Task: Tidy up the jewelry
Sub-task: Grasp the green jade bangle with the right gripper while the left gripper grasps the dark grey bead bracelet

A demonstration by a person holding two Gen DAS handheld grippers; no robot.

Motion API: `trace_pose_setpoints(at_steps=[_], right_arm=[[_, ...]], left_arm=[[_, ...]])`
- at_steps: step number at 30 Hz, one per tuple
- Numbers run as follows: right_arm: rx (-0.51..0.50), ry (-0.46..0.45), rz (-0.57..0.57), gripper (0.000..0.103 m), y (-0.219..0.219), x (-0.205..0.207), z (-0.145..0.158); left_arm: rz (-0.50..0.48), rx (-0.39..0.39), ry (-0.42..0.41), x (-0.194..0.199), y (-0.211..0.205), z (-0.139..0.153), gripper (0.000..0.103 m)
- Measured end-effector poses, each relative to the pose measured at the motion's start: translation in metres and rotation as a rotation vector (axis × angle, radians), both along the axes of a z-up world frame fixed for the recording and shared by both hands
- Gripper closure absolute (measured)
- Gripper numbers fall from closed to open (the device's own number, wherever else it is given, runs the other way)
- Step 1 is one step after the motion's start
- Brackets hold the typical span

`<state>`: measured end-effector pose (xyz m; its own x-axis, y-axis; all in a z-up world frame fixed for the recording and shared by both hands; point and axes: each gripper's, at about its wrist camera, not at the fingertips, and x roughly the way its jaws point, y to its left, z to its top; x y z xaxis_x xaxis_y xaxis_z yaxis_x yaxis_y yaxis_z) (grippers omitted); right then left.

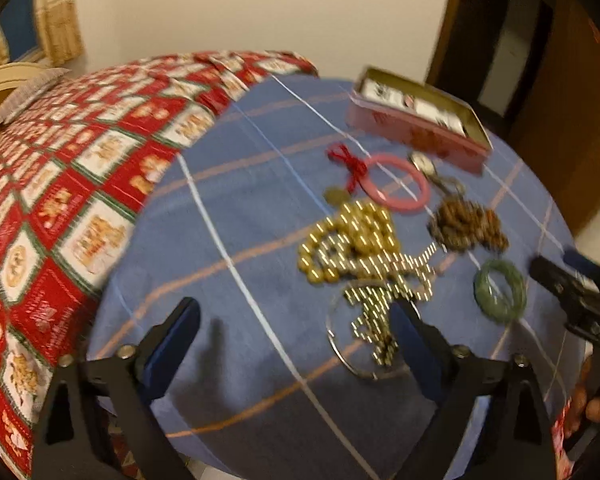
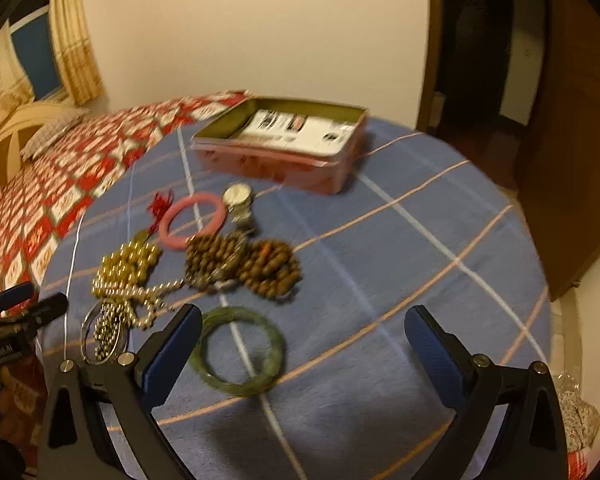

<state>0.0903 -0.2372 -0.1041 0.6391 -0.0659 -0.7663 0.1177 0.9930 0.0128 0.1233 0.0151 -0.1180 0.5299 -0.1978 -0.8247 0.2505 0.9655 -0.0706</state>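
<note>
Both the left claw (image 1: 296, 334) and the right claw (image 2: 304, 346) hover spread apart, gripping nothing, over jewelry on the blue plaid cloth (image 2: 400, 264): green bangle (image 2: 238, 350) nearest, pink tin (image 2: 284, 148) far, its printing unreadably blurred.

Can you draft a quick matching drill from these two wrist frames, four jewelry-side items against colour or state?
Items:
1. bangle nearest the right gripper
2. bangle tied to a red tassel
3. tin box
4. beads beside the watch

Descriptions:
A. pink ring
B. brown heap
C. green ring
D. open, cards inside

Pairs: 1-C, 2-A, 3-D, 4-B

Both grippers, left and right, are open and hold nothing.
</note>
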Motion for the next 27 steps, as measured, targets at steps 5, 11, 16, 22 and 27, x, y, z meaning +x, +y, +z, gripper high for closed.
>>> trace_pose_setpoints(at_steps=[5, 11, 16, 22, 27], right_arm=[[-0.04, 0.079, 0.028, 0.023, 0.008, 0.011, -0.02], [-0.046, 0.116, 0.051, 0.052, 0.013, 0.016, -0.032], [-0.028, 0.121, 0.081, 0.089, 0.017, 0.017, -0.029], [0.034, 0.118, 0.041, 0.095, 0.004, 0.009, -0.027], [0.067, 0.057, 0.015, 0.095, -0.007, -0.002, -0.013]], left_arm=[[-0.024, 0.034, 0.057, 0.0, -0.006, -0.015, 0.024], [-0.038, 0.117, 0.031, 0.007, -0.017, -0.017, 0.032], [-0.062, 0.132, 0.023, 0.009, -0.024, -0.014, 0.064], [-0.113, 0.056, 0.074, 0.005, -0.027, -0.018, 0.097], [-0.124, -0.026, 0.033, -0.006, -0.02, -0.005, 0.097]])
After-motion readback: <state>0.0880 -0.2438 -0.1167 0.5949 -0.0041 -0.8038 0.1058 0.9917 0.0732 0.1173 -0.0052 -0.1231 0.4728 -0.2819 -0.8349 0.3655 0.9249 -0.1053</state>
